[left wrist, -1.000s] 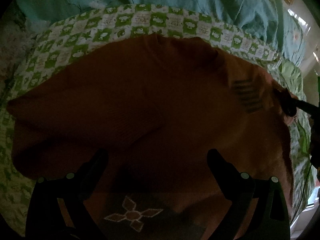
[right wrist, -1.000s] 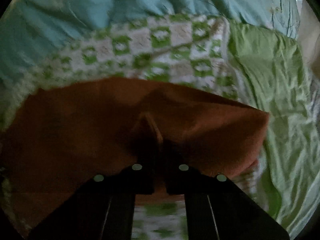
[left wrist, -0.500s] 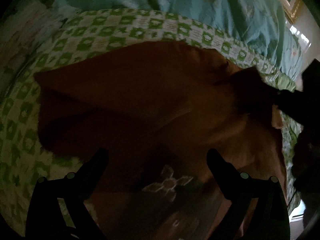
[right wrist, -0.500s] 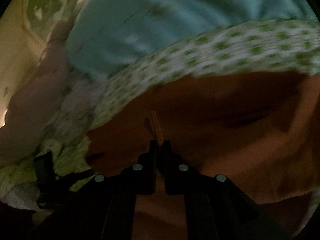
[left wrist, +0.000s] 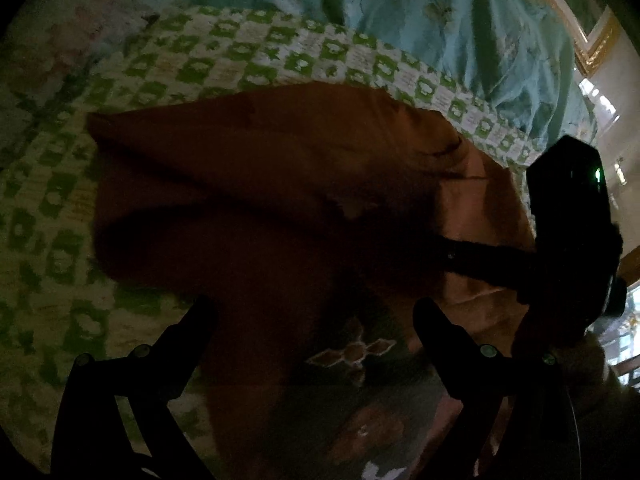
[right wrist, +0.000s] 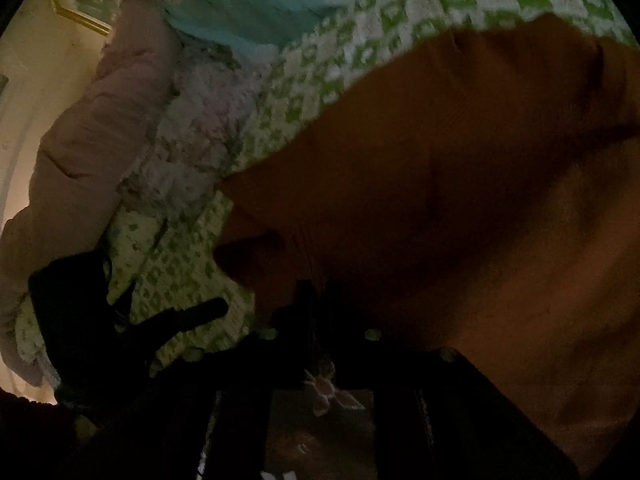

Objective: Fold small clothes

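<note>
Loosely rumpled, the orange garment (left wrist: 280, 184) lies folded over on checked bedding (left wrist: 240, 56)

It was all on a bed, covered by a green-and-white checkered quilt (left wrist: 248, 60). An orange garment (left wrist: 260, 184) lay spread right on it, partly folded over itself. A teal sheet (left wrist: 420, 12) was bunched along the quilt's far edge, and a pinkish blanket (right wrist: 92, 128) sat off to one side.
</note>
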`<control>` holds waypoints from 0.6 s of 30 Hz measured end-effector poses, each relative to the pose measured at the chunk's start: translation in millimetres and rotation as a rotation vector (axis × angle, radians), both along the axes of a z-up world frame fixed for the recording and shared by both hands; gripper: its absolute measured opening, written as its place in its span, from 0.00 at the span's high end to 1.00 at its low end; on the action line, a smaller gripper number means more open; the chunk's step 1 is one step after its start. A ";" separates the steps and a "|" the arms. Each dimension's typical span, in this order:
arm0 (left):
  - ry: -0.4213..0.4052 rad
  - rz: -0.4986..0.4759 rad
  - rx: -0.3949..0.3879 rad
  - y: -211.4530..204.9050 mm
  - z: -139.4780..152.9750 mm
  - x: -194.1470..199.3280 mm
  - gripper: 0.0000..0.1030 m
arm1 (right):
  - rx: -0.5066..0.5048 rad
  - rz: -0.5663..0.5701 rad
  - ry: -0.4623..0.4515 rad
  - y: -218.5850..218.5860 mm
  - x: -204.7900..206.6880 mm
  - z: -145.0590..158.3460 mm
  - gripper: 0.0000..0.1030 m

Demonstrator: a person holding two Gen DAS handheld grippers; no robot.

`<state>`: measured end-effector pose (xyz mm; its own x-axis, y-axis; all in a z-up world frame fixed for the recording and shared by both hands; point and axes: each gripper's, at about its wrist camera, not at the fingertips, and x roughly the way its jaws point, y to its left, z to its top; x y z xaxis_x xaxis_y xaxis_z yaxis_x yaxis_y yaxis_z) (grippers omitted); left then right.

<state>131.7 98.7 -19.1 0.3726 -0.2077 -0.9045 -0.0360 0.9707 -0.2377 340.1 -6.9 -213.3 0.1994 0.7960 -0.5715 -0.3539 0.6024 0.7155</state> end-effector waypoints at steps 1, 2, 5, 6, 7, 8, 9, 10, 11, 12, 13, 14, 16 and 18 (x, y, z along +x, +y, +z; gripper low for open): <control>0.008 -0.004 -0.017 -2.5 -3.3 2.9 0.04 | 0.000 -0.008 0.005 -3.8 -1.6 -1.2 0.51; 0.014 -0.005 -0.034 -4.1 -5.4 6.7 0.04 | 0.014 -0.017 0.006 -10.8 -3.9 -1.2 0.39; 0.036 -0.002 -0.100 -9.4 -14.5 20.9 0.04 | 0.050 -0.061 -0.017 -40.0 -8.3 7.0 0.38; 0.043 0.001 -0.120 -11.8 -18.5 27.3 0.04 | 0.048 -0.083 -0.025 -49.3 -9.5 9.4 0.38; 0.049 0.003 -0.129 -14.1 -21.9 32.4 0.04 | 0.047 -0.118 -0.034 -62.6 -10.7 12.5 0.38; 0.056 0.006 -0.132 -15.7 -25.7 38.2 0.04 | 0.048 -0.147 -0.039 -72.2 -11.1 14.2 0.38; 0.068 0.012 -0.128 -18.4 -31.4 45.3 0.04 | 0.048 -0.189 -0.041 -90.3 -13.0 16.0 0.38; 0.080 0.018 -0.130 -19.5 -37.1 51.8 0.04 | 0.043 -0.220 -0.042 -102.6 -15.5 16.6 0.38; 0.090 0.027 -0.146 -19.8 -42.4 58.7 0.04 | 0.033 -0.257 -0.043 -117.2 -18.7 17.2 0.38; 0.098 0.034 -0.162 -20.5 -47.2 66.2 0.06 | 0.026 -0.284 -0.044 -128.0 -21.1 17.9 0.38; 0.104 0.036 -0.168 -22.1 -50.9 71.5 0.08 | 0.020 -0.305 -0.046 -136.9 -23.5 18.3 0.38; 0.105 0.029 -0.170 -25.2 -54.4 77.3 0.18 | 0.010 -0.335 -0.047 -149.6 -27.4 18.7 0.38; 0.090 -0.007 -0.159 -33.3 -56.0 85.4 0.55 | -0.010 -0.379 -0.047 -165.2 -31.6 18.6 0.38; 0.067 -0.042 -0.121 -40.8 -52.7 85.8 0.88 | -0.029 -0.422 -0.050 -182.2 -35.7 17.5 0.38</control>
